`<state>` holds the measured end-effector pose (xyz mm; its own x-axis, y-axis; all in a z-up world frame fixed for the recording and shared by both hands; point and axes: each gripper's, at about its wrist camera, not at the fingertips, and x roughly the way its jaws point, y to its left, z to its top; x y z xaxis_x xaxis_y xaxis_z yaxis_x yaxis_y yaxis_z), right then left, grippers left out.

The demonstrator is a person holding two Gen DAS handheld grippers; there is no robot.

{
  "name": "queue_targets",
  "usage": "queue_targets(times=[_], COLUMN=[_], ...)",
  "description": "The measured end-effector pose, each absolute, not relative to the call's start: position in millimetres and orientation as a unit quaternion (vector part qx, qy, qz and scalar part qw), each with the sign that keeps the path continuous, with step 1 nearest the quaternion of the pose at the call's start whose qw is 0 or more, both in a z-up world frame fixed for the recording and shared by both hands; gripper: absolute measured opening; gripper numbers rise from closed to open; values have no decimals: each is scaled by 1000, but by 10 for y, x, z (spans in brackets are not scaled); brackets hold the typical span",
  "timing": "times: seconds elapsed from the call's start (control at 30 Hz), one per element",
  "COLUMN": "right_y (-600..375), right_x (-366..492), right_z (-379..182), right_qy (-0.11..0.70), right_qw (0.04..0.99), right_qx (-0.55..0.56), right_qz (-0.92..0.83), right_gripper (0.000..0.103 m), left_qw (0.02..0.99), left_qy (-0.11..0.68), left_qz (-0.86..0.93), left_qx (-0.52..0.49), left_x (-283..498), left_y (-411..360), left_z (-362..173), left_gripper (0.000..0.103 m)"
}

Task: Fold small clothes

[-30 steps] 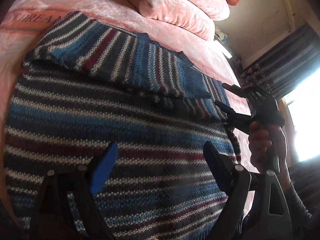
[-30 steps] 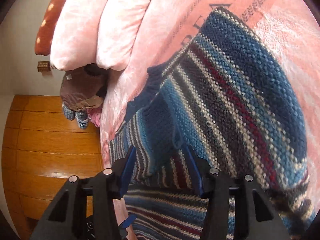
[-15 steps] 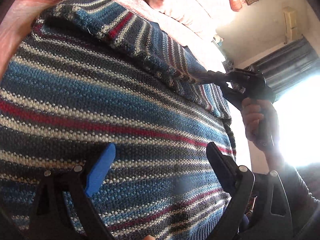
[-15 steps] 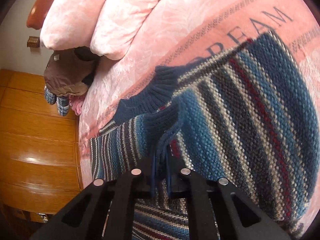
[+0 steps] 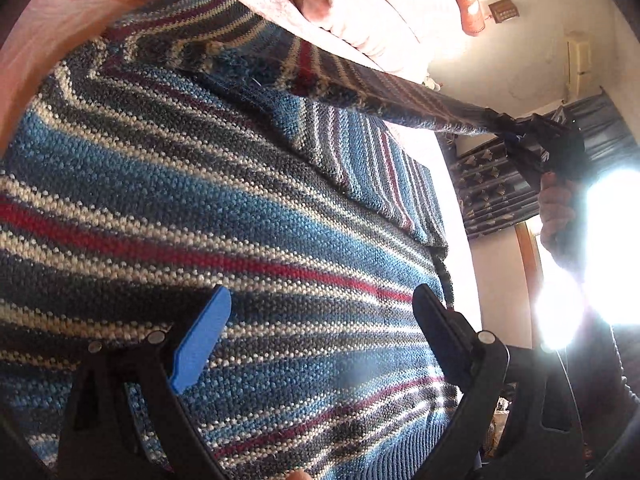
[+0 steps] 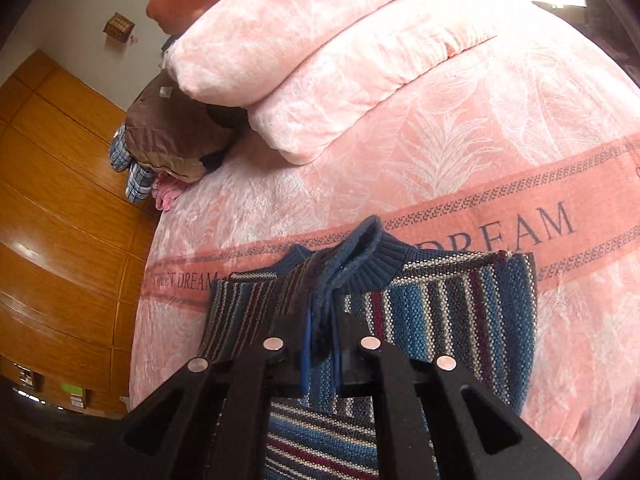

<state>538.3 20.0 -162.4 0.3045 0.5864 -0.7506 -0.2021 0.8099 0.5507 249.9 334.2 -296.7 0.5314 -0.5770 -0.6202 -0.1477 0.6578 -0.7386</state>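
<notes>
The striped sweater (image 5: 248, 208) lay half-folded on the pink bed (image 6: 460, 128), its sleeve pinched by the right claw (image 6: 322, 340), the left claw (image 5: 320, 332) wide above it, folds remaining.

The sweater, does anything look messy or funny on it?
Yes. The sweater mostly lies flat on the bed, but its blue collar is bunched and pulled up where the right gripper pinches it. The left gripper hovers open over the body.

Sweater (image 5: 248, 216) hem cut off at bottom frame edge. Window glare (image 5: 600, 248) washes out hand (image 5: 556, 208) holding right tongs (image 5: 520, 130). Clothes pile (image 6: 168, 140) at bed corner, items indistinct.
</notes>
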Motion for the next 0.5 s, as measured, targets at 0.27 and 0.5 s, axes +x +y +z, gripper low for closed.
queue_targets(times=[0.27, 0.5], right_y=[-226, -470], right_x=[5307, 5241], right_z=[-2355, -2967], right_qy=[567, 581], right_qw=[769, 764], right_qx=[199, 213], right_qz=[217, 184], right_gripper=[7, 29], left_qw=[810, 796], left_qy=[407, 449], left_qz=[-101, -61], left_qx=[-410, -402], left_x=[2835, 3672], left_y=[3920, 4394], left_z=[-2552, -2708], left_gripper=[92, 92])
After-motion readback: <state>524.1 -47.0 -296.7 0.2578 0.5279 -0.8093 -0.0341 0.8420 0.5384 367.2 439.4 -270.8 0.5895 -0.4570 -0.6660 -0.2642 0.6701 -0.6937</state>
